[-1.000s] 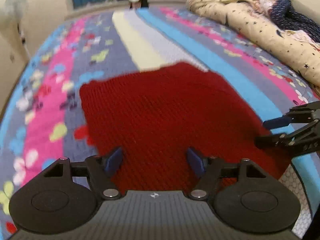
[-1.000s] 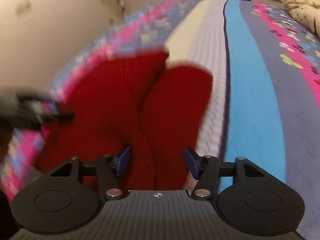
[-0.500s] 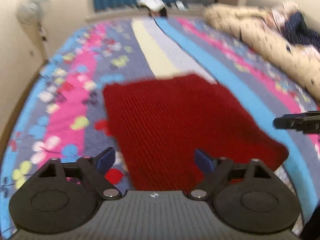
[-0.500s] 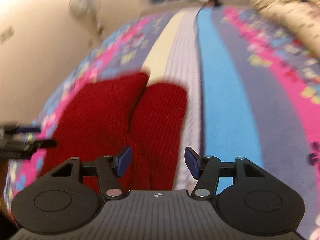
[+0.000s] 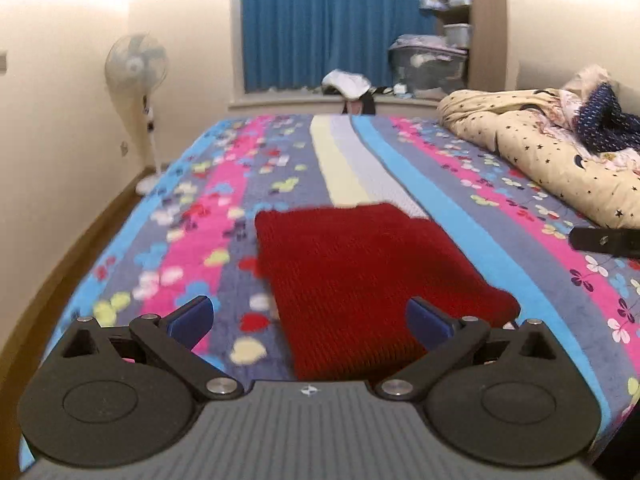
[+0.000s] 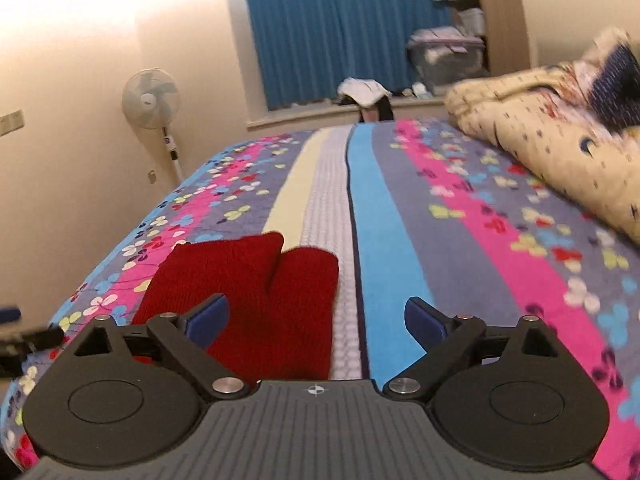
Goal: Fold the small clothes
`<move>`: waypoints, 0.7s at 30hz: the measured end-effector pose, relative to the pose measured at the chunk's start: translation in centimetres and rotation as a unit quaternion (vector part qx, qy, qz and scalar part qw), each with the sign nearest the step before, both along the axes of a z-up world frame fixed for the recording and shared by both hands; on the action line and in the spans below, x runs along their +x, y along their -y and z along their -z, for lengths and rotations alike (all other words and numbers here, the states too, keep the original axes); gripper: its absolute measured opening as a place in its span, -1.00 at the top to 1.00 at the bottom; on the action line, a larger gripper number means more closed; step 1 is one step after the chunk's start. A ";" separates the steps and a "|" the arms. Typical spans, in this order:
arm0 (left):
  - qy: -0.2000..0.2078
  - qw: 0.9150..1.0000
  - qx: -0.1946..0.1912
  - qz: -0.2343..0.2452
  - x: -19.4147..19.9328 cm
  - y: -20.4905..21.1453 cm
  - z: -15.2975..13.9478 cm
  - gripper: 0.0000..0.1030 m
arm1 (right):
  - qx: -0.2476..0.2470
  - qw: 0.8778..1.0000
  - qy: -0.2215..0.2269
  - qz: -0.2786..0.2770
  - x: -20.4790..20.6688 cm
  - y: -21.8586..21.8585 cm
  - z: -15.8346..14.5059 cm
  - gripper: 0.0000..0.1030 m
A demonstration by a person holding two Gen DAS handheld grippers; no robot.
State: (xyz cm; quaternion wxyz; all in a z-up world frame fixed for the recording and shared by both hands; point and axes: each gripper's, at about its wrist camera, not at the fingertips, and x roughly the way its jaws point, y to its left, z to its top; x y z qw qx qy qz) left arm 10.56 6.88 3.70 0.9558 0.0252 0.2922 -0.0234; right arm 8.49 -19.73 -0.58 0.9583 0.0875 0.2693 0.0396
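Note:
A red knitted garment (image 5: 360, 280) lies folded flat on the striped bedspread (image 5: 200, 240). In the right wrist view the red garment (image 6: 256, 292) shows two rounded folded ends side by side. My left gripper (image 5: 308, 318) is open and empty, raised above and behind the garment's near edge. My right gripper (image 6: 316, 320) is open and empty, above the garment's right side and the white stripe. The right gripper's tip (image 5: 604, 240) shows at the right edge of the left wrist view. The left gripper's tip (image 6: 24, 340) shows at the left edge of the right wrist view.
A cream star-print duvet (image 5: 552, 160) with dark blue clothing (image 5: 604, 128) is piled on the bed's right side. A standing fan (image 5: 138, 68) is by the left wall. A blue curtain (image 5: 332, 20), storage boxes (image 5: 428, 64) and a white cloth (image 5: 346, 84) are beyond the bed.
Both grippers have pulled back and risen away from the red garment, opening wider. The garment stays flat on the bed; more of the room is now in view.

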 end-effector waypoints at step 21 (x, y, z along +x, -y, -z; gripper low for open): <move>-0.094 0.994 -0.016 -0.046 3.7 0.2 3.1 -0.99 | -0.046 0.996 -0.064 -0.034 1.7 -4.0 3.0 -0.88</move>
